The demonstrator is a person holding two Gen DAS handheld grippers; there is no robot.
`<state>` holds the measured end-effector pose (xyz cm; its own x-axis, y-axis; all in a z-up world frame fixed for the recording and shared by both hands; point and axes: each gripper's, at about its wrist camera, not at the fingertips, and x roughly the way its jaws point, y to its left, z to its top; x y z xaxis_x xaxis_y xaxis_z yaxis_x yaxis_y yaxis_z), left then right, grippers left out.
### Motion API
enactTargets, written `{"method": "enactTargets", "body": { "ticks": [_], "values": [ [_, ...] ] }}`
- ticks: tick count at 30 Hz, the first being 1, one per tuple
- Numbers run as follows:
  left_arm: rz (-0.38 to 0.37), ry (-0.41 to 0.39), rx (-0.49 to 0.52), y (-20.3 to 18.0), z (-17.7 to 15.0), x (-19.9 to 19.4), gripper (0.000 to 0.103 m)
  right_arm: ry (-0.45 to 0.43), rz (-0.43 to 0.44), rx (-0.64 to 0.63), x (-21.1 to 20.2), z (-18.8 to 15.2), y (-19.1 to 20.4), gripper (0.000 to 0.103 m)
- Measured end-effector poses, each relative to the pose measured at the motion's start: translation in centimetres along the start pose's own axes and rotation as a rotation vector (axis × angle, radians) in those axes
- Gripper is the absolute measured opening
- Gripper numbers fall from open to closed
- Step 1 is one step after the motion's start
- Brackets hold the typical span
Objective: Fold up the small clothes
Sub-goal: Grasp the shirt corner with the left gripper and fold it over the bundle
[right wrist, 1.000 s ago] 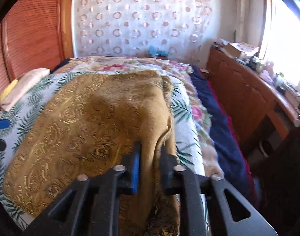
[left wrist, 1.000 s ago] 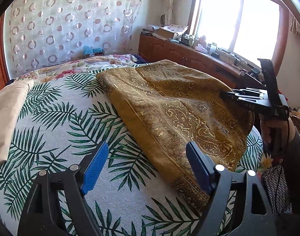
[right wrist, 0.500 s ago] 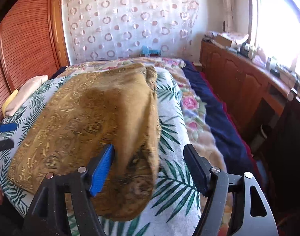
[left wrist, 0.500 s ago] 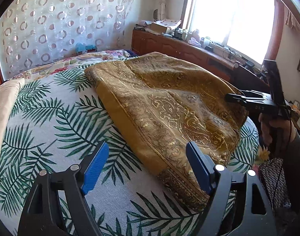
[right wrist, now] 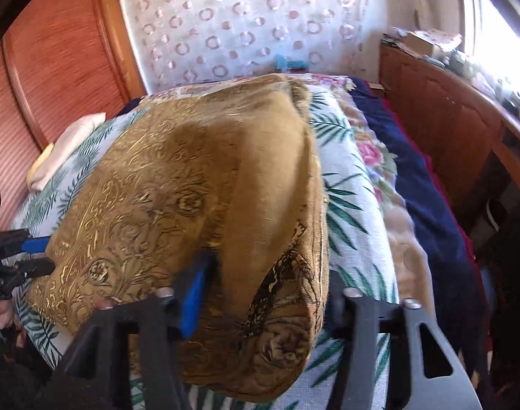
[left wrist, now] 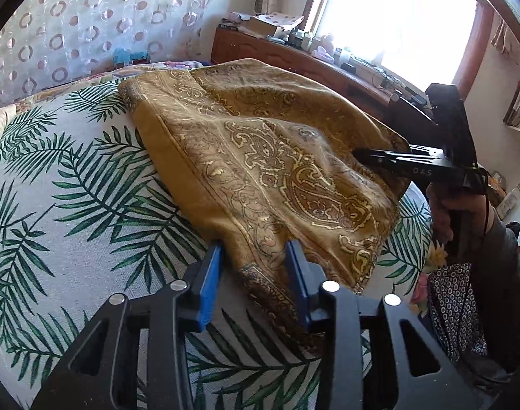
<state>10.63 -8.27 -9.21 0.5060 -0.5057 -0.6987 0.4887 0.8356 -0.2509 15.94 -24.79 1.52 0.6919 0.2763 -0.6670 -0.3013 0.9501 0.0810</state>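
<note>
we see a gold patterned cloth (left wrist: 266, 157) lying on a bed cover with green palm leaves (left wrist: 72, 184). the cloth is folded over and its near end hangs a little past the edge of the bed.

the left gripper (left wrist: 256, 259) has just been closing. its blue pads (left wrist: 208, 283) now sit on both sides of the cloth's near corner, with the cloth bunched between them. they look like they touch it, but we cannot tell if they pinch it tight.

the right gripper (right wrist: 260, 283) has just been closing too. a thick fold of the cloth lies between its fingers. one blue pad (right wrist: 193, 294) touches the cloth. the other finger is hidden behind the fold, so we cannot tell if it grips.

a cream pillow (right wrist: 68, 143) lies at the far side of the bed.
</note>
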Motion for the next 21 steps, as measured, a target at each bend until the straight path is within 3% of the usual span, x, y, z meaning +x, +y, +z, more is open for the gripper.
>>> {"method": "enactTargets", "body": {
  "ticks": [1, 2, 4, 10, 21],
  "values": [
    [-0.006, 0.000, -0.004, 0.0, 0.0, 0.0, 0.030, 0.003, -0.002, -0.015, 0.1, 0.0, 0.3, 0.034],
    [-0.011, 0.001, -0.004, 0.0, 0.0, 0.1, 0.019, 0.005, 0.010, -0.024, 0.0, 0.0, 0.3, 0.028],
    [-0.019, 0.006, 0.005, 0.0, 0.1, 0.2, 0.008, -0.003, 0.030, -0.028, -0.2, -0.1, 0.3, 0.016],
    [-0.028, -0.052, 0.033, 0.3, 1.4, -2.9, 0.004, -0.038, 0.043, -0.011, -1.5, -0.5, 0.2, 0.011],
    [0.005, -0.160, 0.030, 1.1, 1.5, -8.9, 0.003, -0.092, 0.104, -0.069, -6.1, -3.2, 4.1, 0.010]
  ]
}}
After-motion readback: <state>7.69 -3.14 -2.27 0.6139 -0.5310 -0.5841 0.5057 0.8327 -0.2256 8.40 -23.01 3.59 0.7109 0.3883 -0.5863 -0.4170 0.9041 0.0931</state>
